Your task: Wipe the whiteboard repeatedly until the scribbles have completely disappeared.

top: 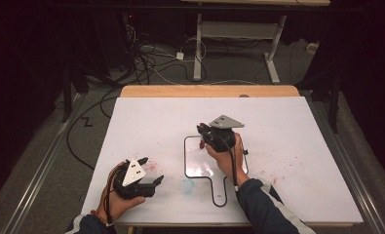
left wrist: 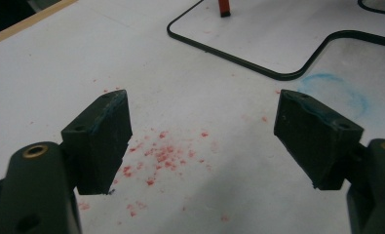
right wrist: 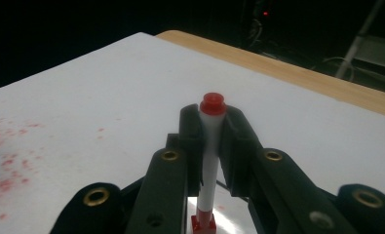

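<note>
My right gripper [right wrist: 213, 117] is shut on a white marker [right wrist: 209, 146] with red ends, held upright between its pads. In the high view this gripper [top: 203, 136] hangs over the upper left part of a small paddle-shaped whiteboard [top: 185, 158] with a black rim, lying at the table's middle. The marker's red lower end [left wrist: 223, 7] stands on or just above that board [left wrist: 239, 61]. My left gripper [top: 151, 169] rests near the front left of the table, jaws wide open [left wrist: 202, 131] with nothing between them.
Red specks [left wrist: 165, 156] dot the white table sheet [top: 287, 126] under the left gripper, and a faint blue ring smudge [left wrist: 334, 87] lies beside the board's handle [top: 221, 192]. A wooden table edge [top: 209, 90] runs along the back. Cables and a desk frame stand on the floor beyond.
</note>
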The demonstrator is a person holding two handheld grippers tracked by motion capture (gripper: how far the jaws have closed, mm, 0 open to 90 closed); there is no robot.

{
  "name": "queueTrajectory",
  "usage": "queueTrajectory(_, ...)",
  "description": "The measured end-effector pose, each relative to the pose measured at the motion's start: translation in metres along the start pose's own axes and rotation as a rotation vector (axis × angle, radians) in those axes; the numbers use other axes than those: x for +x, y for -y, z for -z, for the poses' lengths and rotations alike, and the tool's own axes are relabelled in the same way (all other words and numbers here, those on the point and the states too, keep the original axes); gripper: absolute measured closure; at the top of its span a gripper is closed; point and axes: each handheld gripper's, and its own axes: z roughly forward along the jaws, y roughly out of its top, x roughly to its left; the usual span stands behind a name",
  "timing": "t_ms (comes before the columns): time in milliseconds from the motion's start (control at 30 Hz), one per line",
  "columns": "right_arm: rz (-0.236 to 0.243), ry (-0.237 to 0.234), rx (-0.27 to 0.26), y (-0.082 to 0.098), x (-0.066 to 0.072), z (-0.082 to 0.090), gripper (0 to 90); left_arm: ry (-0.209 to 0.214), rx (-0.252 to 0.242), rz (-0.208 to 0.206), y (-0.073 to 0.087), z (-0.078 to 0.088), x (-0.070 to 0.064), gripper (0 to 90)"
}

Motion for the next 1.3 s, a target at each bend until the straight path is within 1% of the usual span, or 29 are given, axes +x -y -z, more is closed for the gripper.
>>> queueTrajectory(67, 0.005, -0.043, 0.002, -0.002, 0.012, -0.004, 81.3, 0.002, -0.001, 0.002, 0.000, 0.001, 0.000, 20.4)
queueTrajectory(167, 0.044, -0.071, 0.016, -0.005, 0.027, -0.006, 81.4, 0.001, -0.005, 0.005, 0.001, 0.001, 0.000, 20.5)
queueTrajectory(233, 0.076, -0.065, 0.020, -0.005, 0.030, -0.006, 81.4, -0.003, -0.008, 0.007, 0.001, 0.002, 0.000, 20.5)
queueTrajectory(267, 0.076, -0.066, 0.022, -0.006, 0.030, -0.006, 81.4, -0.002, -0.008, 0.008, 0.001, 0.002, 0.000, 20.4)
queueTrajectory(300, 0.084, -0.055, 0.024, -0.006, 0.028, -0.006, 81.4, -0.004, -0.007, 0.008, 0.001, 0.002, 0.000, 20.5)
queueTrajectory(367, 0.132, 0.004, 0.034, -0.006, 0.024, -0.006, 81.4, -0.003, -0.008, 0.008, 0.001, 0.002, 0.000, 20.5)
queueTrajectory(400, 0.139, 0.025, 0.037, -0.006, 0.019, -0.006, 81.4, -0.003, -0.007, 0.007, 0.001, 0.002, -0.001, 20.5)
queueTrajectory(467, 0.117, 0.057, 0.045, -0.006, 0.009, -0.005, 81.4, -0.005, -0.007, 0.005, 0.001, 0.002, -0.001, 20.5)
queueTrajectory(500, 0.121, 0.080, 0.048, -0.006, 0.005, -0.004, 81.4, -0.004, -0.007, 0.007, 0.001, 0.002, 0.000, 20.5)
queueTrajectory(567, 0.148, 0.142, 0.058, -0.005, 0.000, -0.003, 81.4, -0.009, 0.001, 0.007, 0.001, 0.001, -0.001, 20.5)
queueTrajectory(633, 0.144, 0.159, 0.058, -0.005, -0.005, -0.003, 81.4, -0.008, 0.003, 0.005, 0.001, 0.001, -0.001, 20.5)
queueTrajectory(667, 0.139, 0.156, 0.055, -0.005, -0.006, -0.003, 81.4, -0.007, 0.003, 0.003, 0.000, 0.001, -0.001, 20.4)
queueTrajectory(733, 0.130, 0.129, 0.039, -0.004, -0.006, -0.006, 81.4, -0.007, 0.000, 0.004, 0.000, 0.001, 0.000, 20.5)
queueTrajectory(767, 0.121, 0.101, 0.026, -0.004, -0.006, -0.007, 81.4, -0.008, 0.001, 0.004, 0.000, 0.001, 0.000, 20.5)
queueTrajectory(800, 0.113, 0.063, 0.013, -0.004, -0.005, -0.009, 81.4, -0.007, -0.001, 0.005, 0.000, 0.001, 0.000, 20.4)
queueTrajectory(833, 0.121, 0.068, 0.012, -0.004, -0.003, -0.011, 81.4, -0.005, -0.001, 0.008, 0.000, 0.000, 0.000, 20.5)
queueTrajectory(867, 0.128, 0.056, 0.010, -0.005, -0.003, -0.014, 81.4, -0.005, 0.002, 0.006, 0.001, 0.000, 0.000, 20.5)
queueTrajectory(900, 0.120, 0.039, 0.003, -0.005, -0.003, -0.016, 81.4, -0.004, 0.000, 0.008, 0.001, 0.000, 0.000, 20.4)
queueTrajectory(1000, 0.107, 0.047, 0.002, -0.006, -0.007, -0.021, 81.4, -0.003, -0.002, 0.010, 0.001, 0.000, 0.000, 20.5)
queueTrajectory(1133, 0.098, 0.081, -0.001, -0.008, -0.016, -0.024, 81.4, -0.002, -0.003, 0.013, 0.001, 0.000, 0.000, 20.5)
queueTrajectory(1200, 0.073, 0.063, -0.006, -0.008, -0.019, -0.025, 81.4, -0.002, -0.003, 0.012, 0.001, 0.001, 0.001, 20.4)
queueTrajectory(1233, 0.061, 0.062, -0.006, -0.009, -0.019, -0.026, 81.4, -0.003, -0.004, 0.013, 0.001, 0.001, 0.001, 20.4)
queueTrajectory(1300, 0.043, 0.032, -0.009, -0.010, -0.018, -0.028, 81.4, -0.001, -0.004, 0.012, 0.000, 0.000, 0.001, 20.5)
